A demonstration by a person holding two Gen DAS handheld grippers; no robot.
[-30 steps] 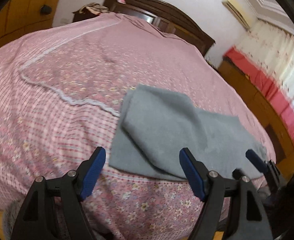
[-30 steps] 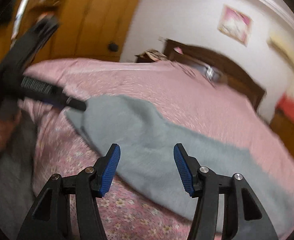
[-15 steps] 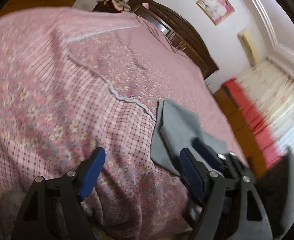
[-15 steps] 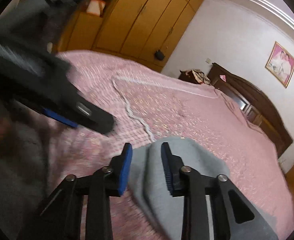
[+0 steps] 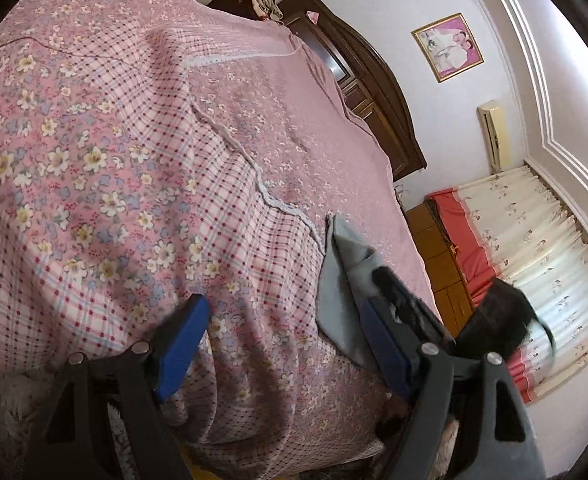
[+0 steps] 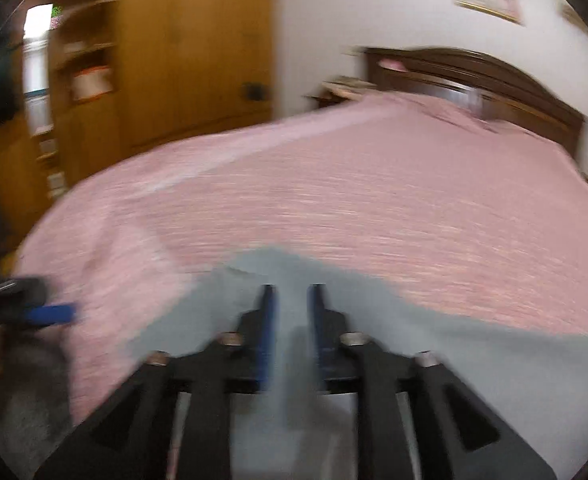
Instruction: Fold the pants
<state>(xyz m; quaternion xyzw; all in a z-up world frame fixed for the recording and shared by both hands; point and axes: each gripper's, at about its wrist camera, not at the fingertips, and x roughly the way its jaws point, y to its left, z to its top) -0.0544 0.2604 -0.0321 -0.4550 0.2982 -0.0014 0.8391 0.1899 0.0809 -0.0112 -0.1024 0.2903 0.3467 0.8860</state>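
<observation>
Grey pants (image 6: 473, 360) lie on the bed (image 5: 134, 160), long axis running rightward from the right hand-held gripper (image 6: 290, 320). Its jaws have just narrowed around fabric; actual pinch unclear through blur. Left hand-held gripper (image 5: 282, 344) gapes empty, pants to its right.

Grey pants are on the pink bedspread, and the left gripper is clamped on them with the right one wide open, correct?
Sides swapped. The left wrist view shows the left gripper open over the bedspread; the right gripper stands narrow around the grey pants.

You are in a home bedroom: bed (image 5: 214, 128) with floral bedspread, dark wooden headboard (image 5: 377, 92), wardrobe (image 6: 182, 52), curtains (image 5: 533, 248).
</observation>
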